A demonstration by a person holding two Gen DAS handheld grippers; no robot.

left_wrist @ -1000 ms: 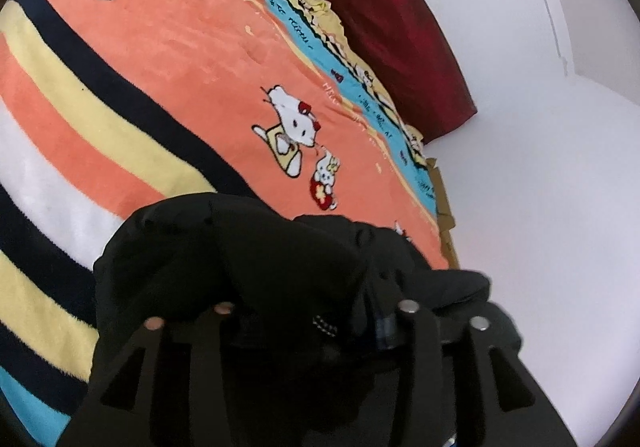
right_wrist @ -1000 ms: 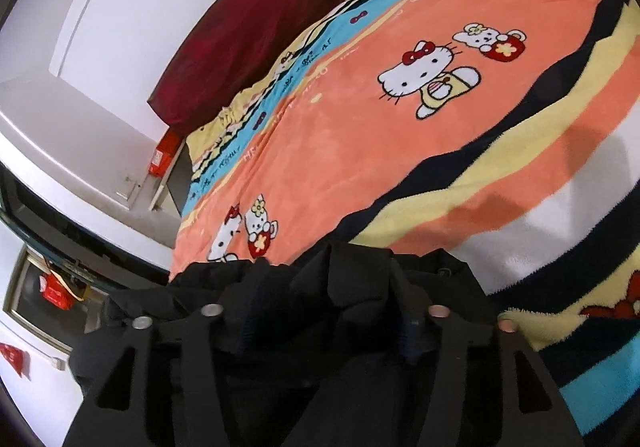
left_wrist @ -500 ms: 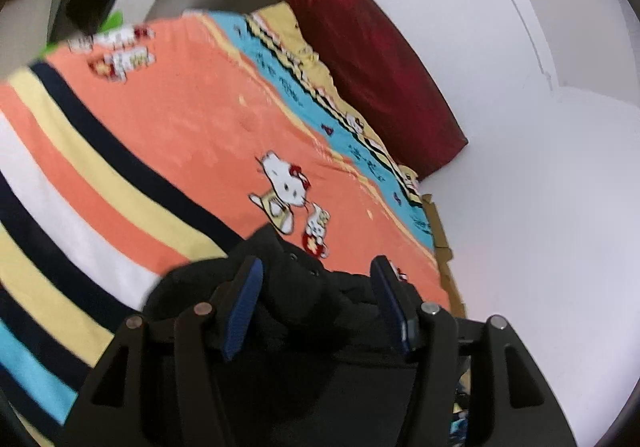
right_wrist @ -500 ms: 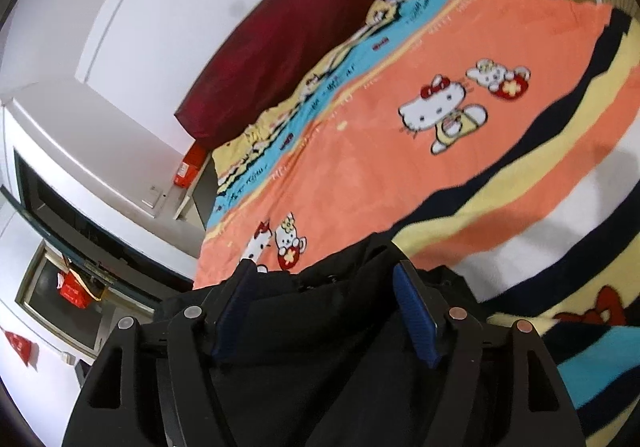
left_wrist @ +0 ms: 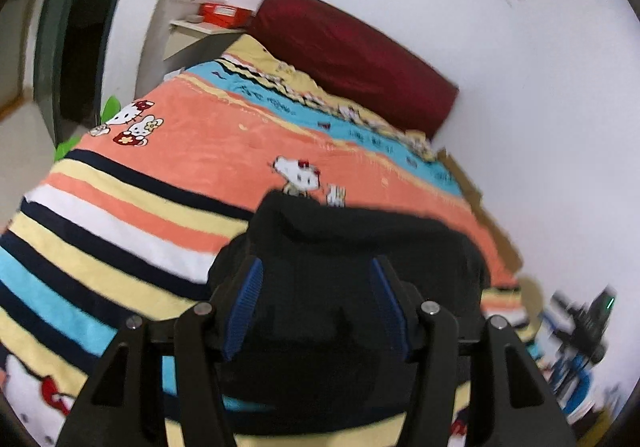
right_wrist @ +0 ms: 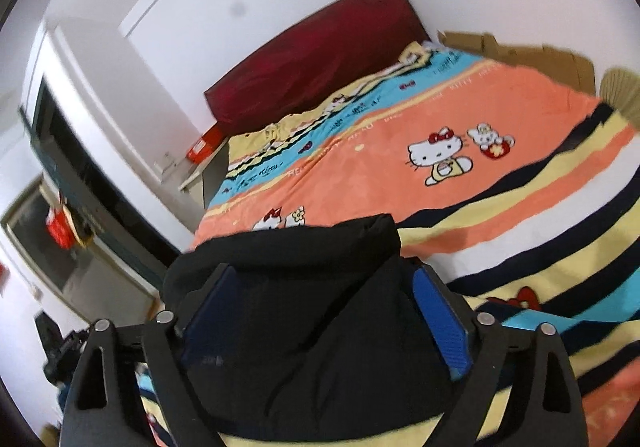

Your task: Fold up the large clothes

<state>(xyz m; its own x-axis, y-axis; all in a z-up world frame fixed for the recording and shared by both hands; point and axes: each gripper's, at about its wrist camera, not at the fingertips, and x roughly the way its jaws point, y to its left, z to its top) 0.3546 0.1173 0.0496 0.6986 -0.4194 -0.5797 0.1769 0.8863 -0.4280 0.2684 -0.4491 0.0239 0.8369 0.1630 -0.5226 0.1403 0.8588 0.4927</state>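
Note:
A black padded garment (left_wrist: 352,247) lies folded in a thick bundle on the near part of a striped cartoon-cat blanket (left_wrist: 208,151). It also shows in the right wrist view (right_wrist: 320,311). My left gripper (left_wrist: 316,303) is open, its blue pads (left_wrist: 244,307) standing apart above the bundle. My right gripper (right_wrist: 324,323) is open too, with its blue pads (right_wrist: 440,319) spread wide over the same garment. Neither gripper holds the cloth.
The blanket (right_wrist: 460,167) covers a bed against a white wall. A dark red cushion (left_wrist: 352,55) leans at the head. A red box (left_wrist: 224,13) sits on a small shelf beside the bed. Cardboard (right_wrist: 520,51) lines the far side. A dark doorway (left_wrist: 76,27) is at the left.
Both grippers opened and let go of the black garment, then drew back and up. The garment now rests on the blanket and more of the room shows.

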